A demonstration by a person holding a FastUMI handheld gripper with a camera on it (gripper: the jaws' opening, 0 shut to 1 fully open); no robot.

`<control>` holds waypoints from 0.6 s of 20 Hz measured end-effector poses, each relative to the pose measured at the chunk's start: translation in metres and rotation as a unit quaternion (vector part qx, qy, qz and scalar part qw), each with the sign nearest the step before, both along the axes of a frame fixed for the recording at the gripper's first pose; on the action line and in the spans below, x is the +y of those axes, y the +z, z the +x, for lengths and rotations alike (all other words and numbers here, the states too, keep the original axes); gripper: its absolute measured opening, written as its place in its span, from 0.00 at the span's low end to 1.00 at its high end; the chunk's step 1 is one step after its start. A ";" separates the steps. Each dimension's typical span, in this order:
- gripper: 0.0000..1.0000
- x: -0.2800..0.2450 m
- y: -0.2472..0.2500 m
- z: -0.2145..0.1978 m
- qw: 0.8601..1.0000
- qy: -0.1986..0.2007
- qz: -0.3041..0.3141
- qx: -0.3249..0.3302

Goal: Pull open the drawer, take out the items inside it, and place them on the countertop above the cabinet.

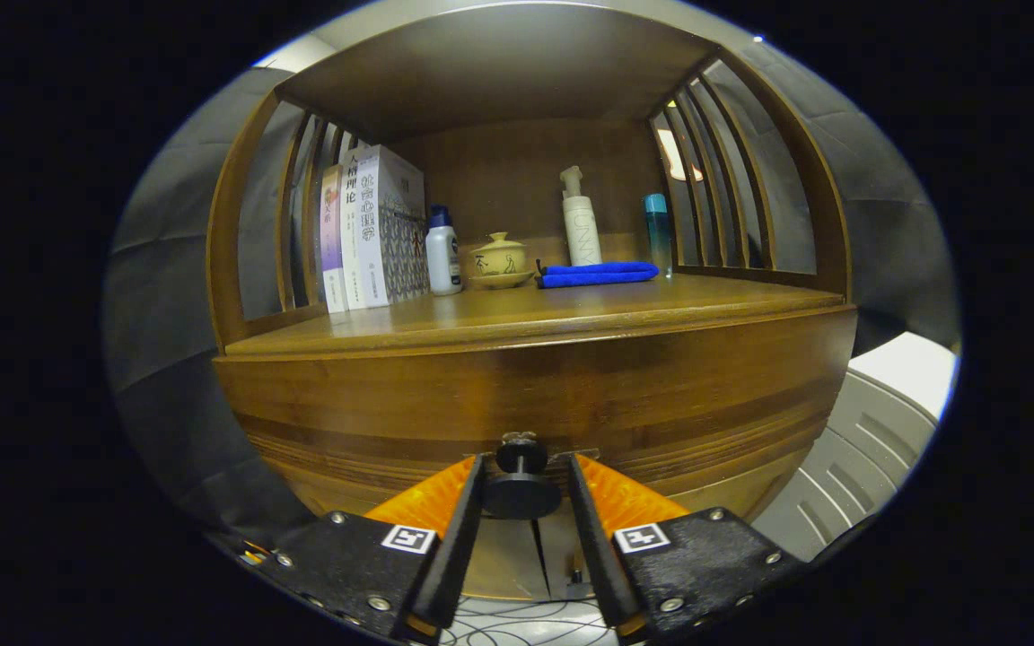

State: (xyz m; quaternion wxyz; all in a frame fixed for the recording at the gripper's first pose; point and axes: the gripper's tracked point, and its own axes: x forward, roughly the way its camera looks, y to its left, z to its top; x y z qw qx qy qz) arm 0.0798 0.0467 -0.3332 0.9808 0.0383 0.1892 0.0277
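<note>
Gripper view. Item: drawer [535,404], dark varnished wood, curved front, closed, set under the countertop [517,314]. Its round knob [521,480] on a short stem sits between my fingers; I hold the gripper [524,489] narrowed around it, though whether both fingers press I cannot tell. I judge the knob hard and smooth, best taken behind its head, the drawer stiff and fairly heavy. On the countertop: books [372,229], lidded ceramic cup [500,260], folded blue cloth [598,274], pump bottle [580,220].
</note>
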 end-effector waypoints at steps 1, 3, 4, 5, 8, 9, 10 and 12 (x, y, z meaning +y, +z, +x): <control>0.54 -0.001 -0.001 0.001 1.000 0.001 -0.006 -0.007; 0.47 -0.001 -0.003 -0.001 1.000 0.002 -0.016 -0.011; 0.45 -0.001 -0.003 -0.001 1.000 0.005 -0.017 -0.013; 0.42 -0.001 -0.003 -0.002 1.000 0.008 -0.016 -0.014; 0.36 -0.002 -0.006 -0.003 1.000 0.006 -0.010 -0.011; 0.34 -0.002 -0.006 -0.003 1.000 0.004 -0.010 -0.007; 0.33 -0.002 -0.006 -0.003 1.000 0.005 -0.011 -0.006; 0.33 -0.003 -0.004 -0.008 1.000 0.012 -0.019 -0.008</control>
